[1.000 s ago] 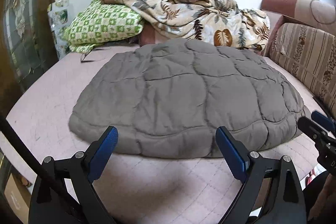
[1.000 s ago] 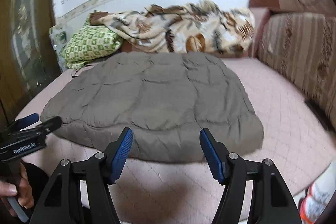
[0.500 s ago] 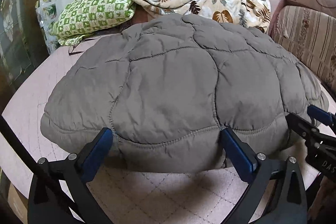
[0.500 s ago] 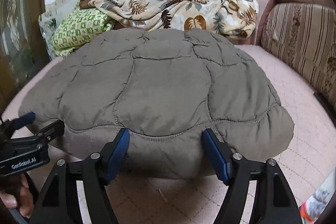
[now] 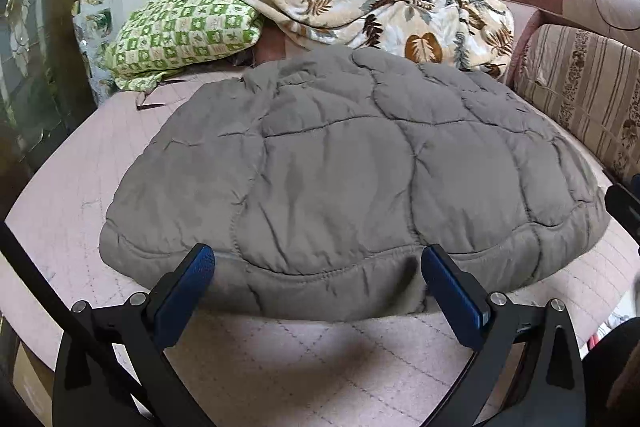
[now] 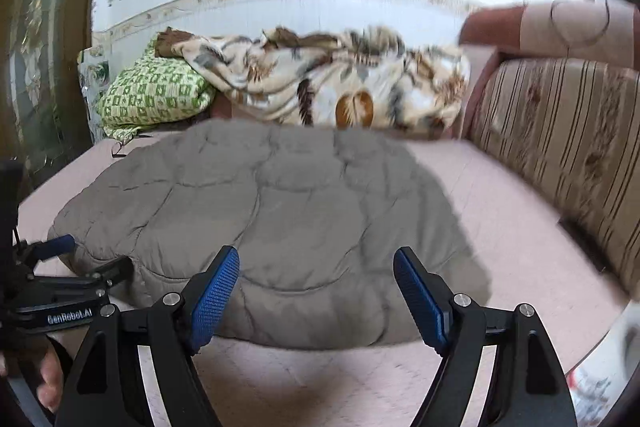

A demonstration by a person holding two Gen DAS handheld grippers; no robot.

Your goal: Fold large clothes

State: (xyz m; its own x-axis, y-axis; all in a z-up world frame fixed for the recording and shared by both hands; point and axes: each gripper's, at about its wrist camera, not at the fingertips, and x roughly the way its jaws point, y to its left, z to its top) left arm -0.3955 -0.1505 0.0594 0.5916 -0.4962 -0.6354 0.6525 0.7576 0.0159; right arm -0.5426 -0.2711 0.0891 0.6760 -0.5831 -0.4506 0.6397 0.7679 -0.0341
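Grey quilted puffy garment [image 5: 360, 179] lies folded flat on the pink bed [image 5: 60, 187], rounded edge toward me. My left gripper [image 5: 318, 275] is spread wide, just opened further, empty, at the near hem. My right gripper [image 6: 316, 277] has widened too and holds nothing.

Left hand-held gripper [image 5: 318, 275]: jaws just opened to widest; near hem of grey quilted padded garment [image 5: 352, 167] lies between blue pads [image 5: 450, 301], not pinched. Half second ago garment filled left view; now sits farther off, more pink bed cover [image 5: 280, 359] showing in front.

Right hand-held gripper [image 6: 316, 285]: jaws just widened, garment edge between them, unpinched. Right view now blurred, pulled back and swung right; more pink bed cover visible beside striped sofa back [image 6: 560, 131].
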